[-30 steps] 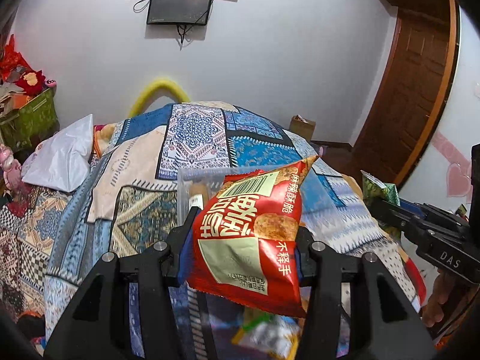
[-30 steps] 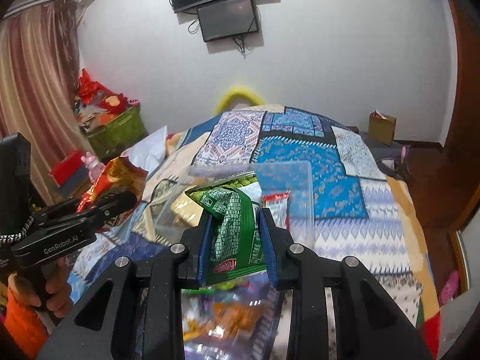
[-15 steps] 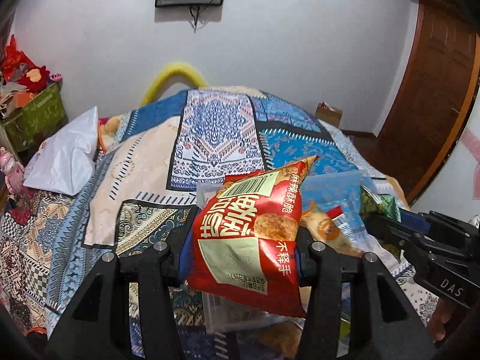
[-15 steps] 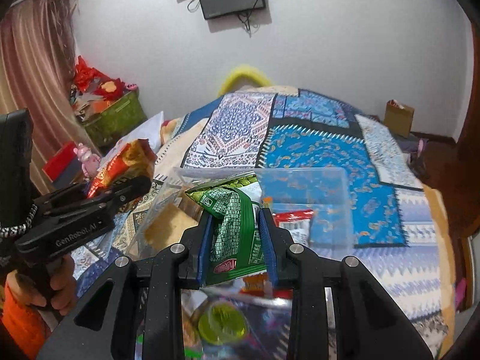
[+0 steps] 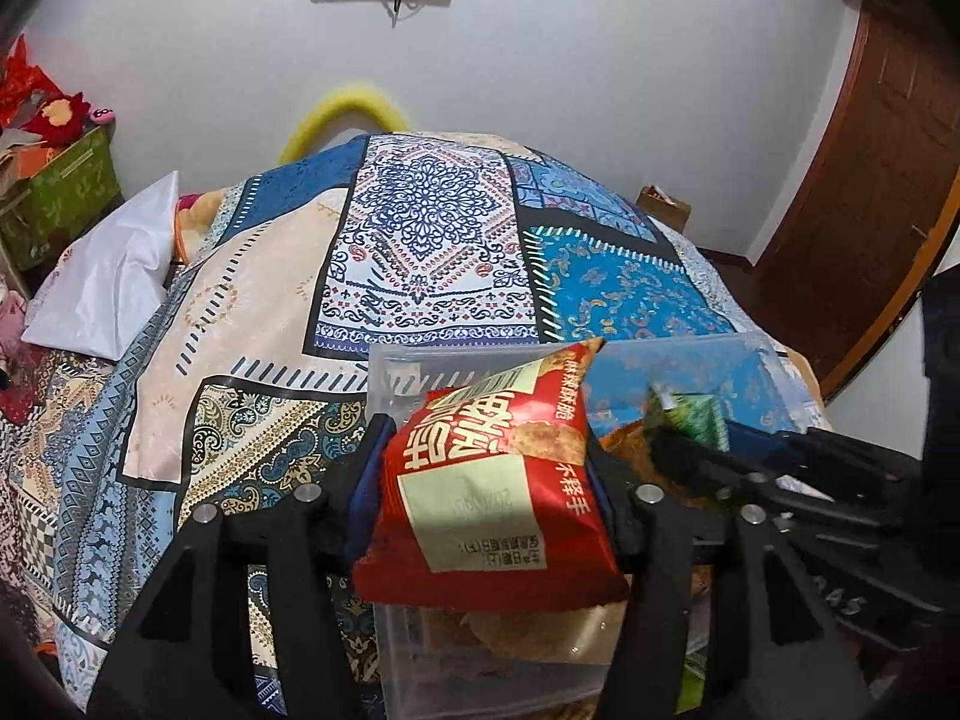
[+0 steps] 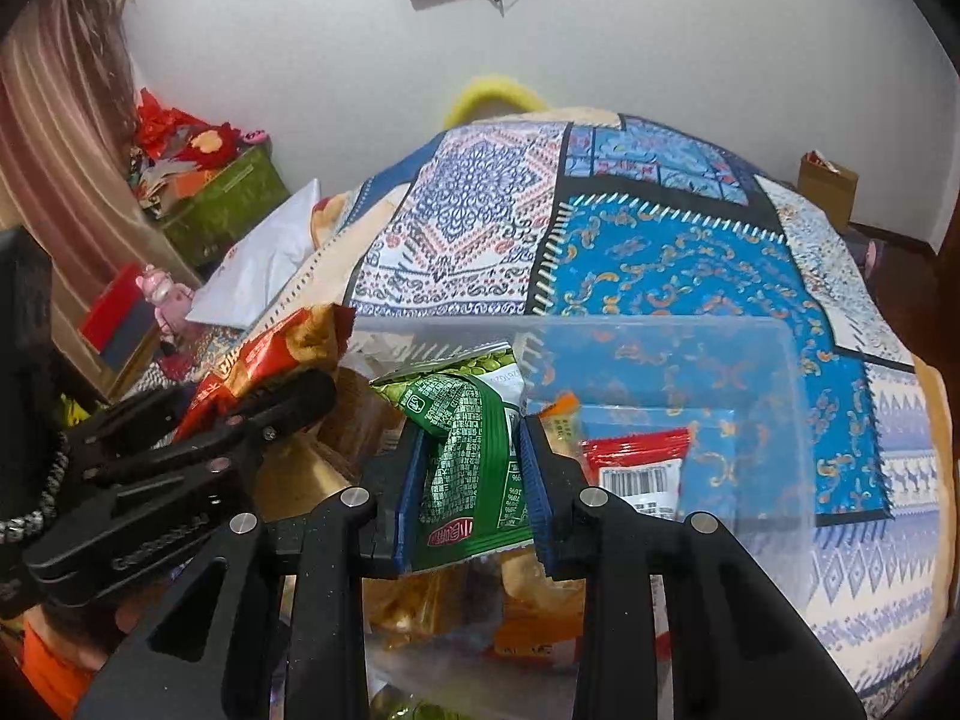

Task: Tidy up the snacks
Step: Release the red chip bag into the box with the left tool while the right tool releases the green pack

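Note:
My left gripper (image 5: pixel 486 468) is shut on a red snack packet (image 5: pixel 489 492) and holds it over the left part of a clear plastic box (image 5: pixel 396 378). My right gripper (image 6: pixel 468 456) is shut on a green snack packet (image 6: pixel 465 456) and holds it over the same box (image 6: pixel 774 396). The box holds several packets, among them a red and white one (image 6: pixel 645 468) and yellowish ones (image 6: pixel 420 594). The right gripper with the green packet (image 5: pixel 690 414) shows at the right of the left wrist view. The left gripper with the red packet (image 6: pixel 258 360) shows at the left of the right wrist view.
The box sits on a bed with a patchwork quilt (image 5: pixel 420 228). A white pillow (image 5: pixel 114 282) lies at the bed's left side. A green crate of red items (image 6: pixel 222 204) stands by the wall. A wooden door (image 5: pixel 870 168) is on the right.
Both grippers have moved forward and down over the clear box with their packets still held. The two grippers are now closer together.

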The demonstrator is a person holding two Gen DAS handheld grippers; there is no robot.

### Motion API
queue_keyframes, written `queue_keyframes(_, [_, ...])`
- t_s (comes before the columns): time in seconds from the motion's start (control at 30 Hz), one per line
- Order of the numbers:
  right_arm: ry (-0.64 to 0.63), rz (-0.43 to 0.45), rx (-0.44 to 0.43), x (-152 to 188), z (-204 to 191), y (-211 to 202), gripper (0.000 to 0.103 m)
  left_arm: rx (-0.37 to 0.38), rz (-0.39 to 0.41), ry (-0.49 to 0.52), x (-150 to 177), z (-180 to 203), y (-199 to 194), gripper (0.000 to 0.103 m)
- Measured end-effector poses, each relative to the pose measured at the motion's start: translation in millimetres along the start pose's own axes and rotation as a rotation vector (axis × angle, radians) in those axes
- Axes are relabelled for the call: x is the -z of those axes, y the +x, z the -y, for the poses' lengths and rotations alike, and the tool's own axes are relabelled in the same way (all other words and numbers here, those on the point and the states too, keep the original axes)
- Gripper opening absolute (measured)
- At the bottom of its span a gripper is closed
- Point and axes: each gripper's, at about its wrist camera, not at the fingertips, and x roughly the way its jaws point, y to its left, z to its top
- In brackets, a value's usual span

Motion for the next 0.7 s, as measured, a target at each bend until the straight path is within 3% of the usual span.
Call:
queue_keyframes(0.17, [-0.035,-0.009,0.043,-0.6,-6.1,-0.1,0.031,0.007,-0.003,0.008,-0.4,1.6,-8.8,0.059])
queue_keyframes(0.4, [-0.069,0.049,0.061,-4.4,-11.0,-29.6,0.048,0.037,0.039,-0.004,-1.0,1.5,-40.7,0.062])
queue_keyframes(0.7, [-0.079,0.123,0.091,10.6,-12.7,-81.0,0.049,0.035,0.069,0.030,13.6,12.4,-84.8,0.066])
